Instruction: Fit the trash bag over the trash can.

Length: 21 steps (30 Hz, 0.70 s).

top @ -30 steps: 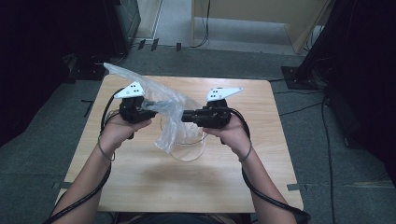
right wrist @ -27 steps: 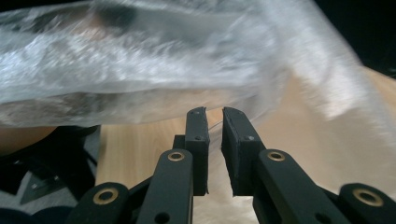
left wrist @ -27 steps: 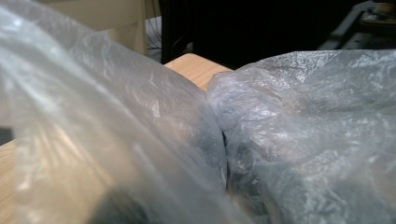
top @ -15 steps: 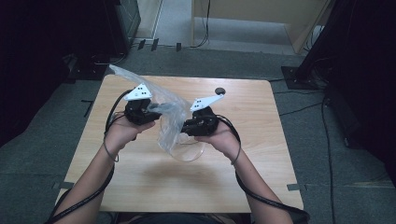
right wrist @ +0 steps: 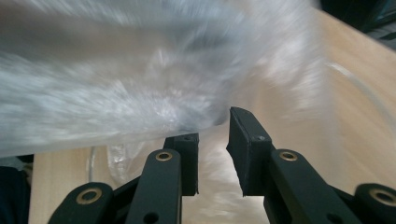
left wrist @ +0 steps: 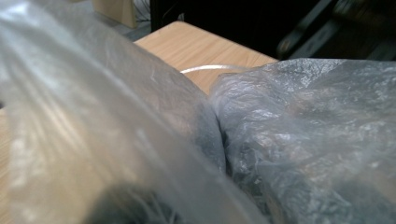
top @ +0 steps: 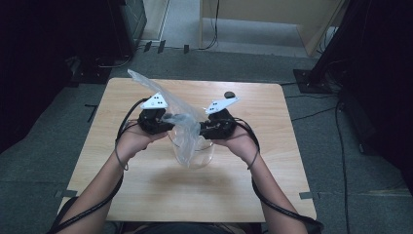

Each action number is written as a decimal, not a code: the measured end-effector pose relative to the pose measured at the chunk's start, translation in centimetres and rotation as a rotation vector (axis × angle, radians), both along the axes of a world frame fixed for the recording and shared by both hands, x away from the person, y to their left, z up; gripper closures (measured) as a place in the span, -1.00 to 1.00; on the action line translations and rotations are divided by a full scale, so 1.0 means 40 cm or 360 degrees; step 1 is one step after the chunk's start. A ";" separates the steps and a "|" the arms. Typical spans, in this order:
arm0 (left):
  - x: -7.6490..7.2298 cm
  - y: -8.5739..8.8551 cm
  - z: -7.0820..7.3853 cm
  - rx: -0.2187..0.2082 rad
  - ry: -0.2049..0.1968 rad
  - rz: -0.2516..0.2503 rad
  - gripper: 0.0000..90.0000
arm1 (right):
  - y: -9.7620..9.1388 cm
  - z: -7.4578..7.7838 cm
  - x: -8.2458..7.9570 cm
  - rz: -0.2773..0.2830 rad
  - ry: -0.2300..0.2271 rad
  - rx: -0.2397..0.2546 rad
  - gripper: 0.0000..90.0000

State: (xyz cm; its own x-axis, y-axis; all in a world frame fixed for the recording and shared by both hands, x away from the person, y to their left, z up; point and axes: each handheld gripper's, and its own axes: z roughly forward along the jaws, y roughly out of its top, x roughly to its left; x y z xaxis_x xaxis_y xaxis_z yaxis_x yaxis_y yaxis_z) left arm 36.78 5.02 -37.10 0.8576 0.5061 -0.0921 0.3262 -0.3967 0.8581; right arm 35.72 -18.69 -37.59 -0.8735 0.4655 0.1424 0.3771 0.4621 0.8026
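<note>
Clear plastic bag (top: 182, 127) hangs above the middle of the wooden desk (top: 146, 185), over a transparent round container (top: 203, 155). Left hand-held gripper (top: 168, 122) is pinched on the bag's upper left part; film drapes across its camera. Right hand-held gripper (right wrist: 212, 140) has just been opening: its jaws stand slightly apart with film at the pads (right wrist: 243, 140), not pressed between them.
</note>
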 end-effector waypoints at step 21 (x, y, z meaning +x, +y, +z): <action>0.007 -0.011 -0.027 0.0065 0.0028 -0.0098 0.25 | -0.109 0.044 0.018 -0.0220 -0.0182 0.0151 0.41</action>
State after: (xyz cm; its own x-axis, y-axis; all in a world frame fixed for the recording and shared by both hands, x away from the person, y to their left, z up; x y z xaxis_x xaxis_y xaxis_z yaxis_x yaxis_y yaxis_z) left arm 37.06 4.59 -38.17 0.8856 0.4561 -0.0876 0.3148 -0.4509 0.8352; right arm 36.45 -23.04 -35.82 -0.8150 0.5717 0.0947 0.3357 0.3326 0.8813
